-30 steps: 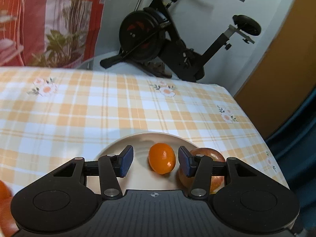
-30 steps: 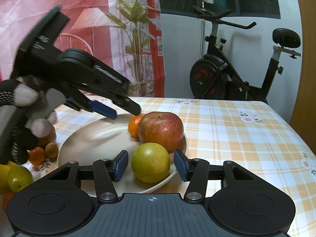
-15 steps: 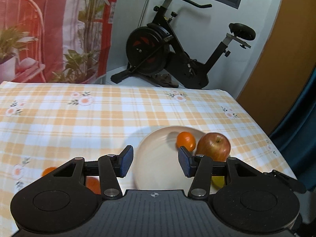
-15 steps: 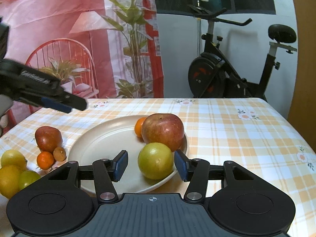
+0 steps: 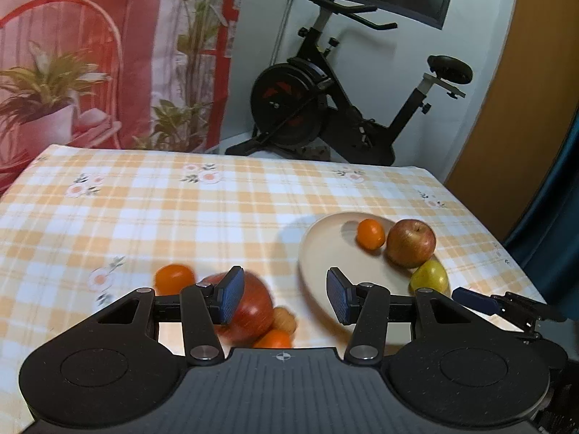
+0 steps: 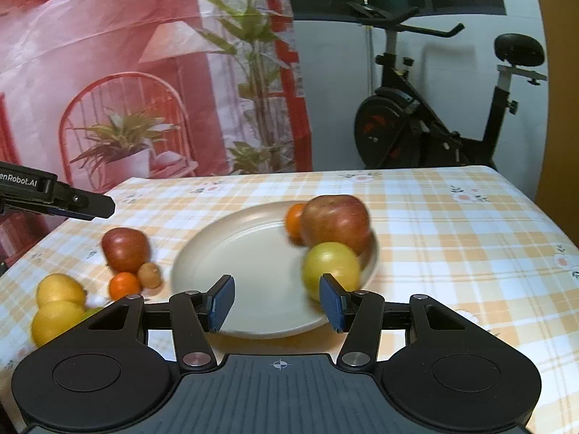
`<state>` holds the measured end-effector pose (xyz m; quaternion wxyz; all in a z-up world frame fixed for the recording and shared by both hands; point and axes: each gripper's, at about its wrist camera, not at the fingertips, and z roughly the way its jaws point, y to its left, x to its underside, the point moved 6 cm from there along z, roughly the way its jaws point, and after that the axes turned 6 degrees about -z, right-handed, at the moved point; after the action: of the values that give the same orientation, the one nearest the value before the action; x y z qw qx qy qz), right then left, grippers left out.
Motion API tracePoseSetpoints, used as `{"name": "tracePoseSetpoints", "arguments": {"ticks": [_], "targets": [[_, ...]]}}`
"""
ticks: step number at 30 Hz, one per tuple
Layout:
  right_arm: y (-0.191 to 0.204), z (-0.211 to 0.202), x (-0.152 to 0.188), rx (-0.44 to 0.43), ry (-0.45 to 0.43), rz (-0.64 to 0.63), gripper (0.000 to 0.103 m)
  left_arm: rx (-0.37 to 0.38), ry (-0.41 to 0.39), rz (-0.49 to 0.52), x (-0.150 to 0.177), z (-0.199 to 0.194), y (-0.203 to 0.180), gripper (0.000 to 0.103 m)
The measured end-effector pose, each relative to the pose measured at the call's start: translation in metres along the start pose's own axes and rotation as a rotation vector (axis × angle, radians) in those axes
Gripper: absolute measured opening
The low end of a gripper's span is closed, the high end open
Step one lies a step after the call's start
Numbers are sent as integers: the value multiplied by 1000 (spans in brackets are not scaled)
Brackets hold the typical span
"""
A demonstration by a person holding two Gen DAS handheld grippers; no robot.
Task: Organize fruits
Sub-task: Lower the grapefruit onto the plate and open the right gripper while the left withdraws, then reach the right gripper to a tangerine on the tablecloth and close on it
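Observation:
A cream plate (image 5: 325,253) on the checked cloth holds a small orange (image 5: 370,233), a red apple (image 5: 410,242) and a yellow-green fruit (image 5: 429,276). My left gripper (image 5: 286,300) is open with nothing between its fingers. It hangs left of the plate over a loose red apple (image 5: 253,318), a brown fruit (image 5: 284,320) and two small oranges (image 5: 173,278). In the right wrist view my right gripper (image 6: 277,303) is open over the near rim of the plate (image 6: 253,260). The yellow-green fruit (image 6: 331,266) lies just beyond its right finger, apart from it.
Left of the plate lie a red apple (image 6: 125,249), a small orange (image 6: 125,285), a brown fruit (image 6: 149,275) and two yellow citrus fruits (image 6: 59,289). An exercise bike (image 5: 325,115) stands behind the table. The table's right edge drops off near the plate.
My left gripper drew back from the plate and swung left to the loose fruits, leaving the small orange on the plate. The right gripper shifted slightly left, so the yellow-green fruit is no longer between its fingers.

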<state>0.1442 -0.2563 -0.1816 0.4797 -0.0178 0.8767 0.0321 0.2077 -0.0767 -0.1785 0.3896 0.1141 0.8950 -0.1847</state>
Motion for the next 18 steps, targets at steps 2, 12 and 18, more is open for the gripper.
{"name": "tracePoseSetpoints", "arguments": {"ticks": [2,12,18], "targets": [[7,-2,1,-18,-2,-7,49,-11,-5,-5,5,-7,6,53],[51,-10,12,-142,6,-81,49,-48,-47,4,35,-37,12,53],[63,-12,15,-188,19,-118,49,-63,-59,-26,47,-49,17,53]]}}
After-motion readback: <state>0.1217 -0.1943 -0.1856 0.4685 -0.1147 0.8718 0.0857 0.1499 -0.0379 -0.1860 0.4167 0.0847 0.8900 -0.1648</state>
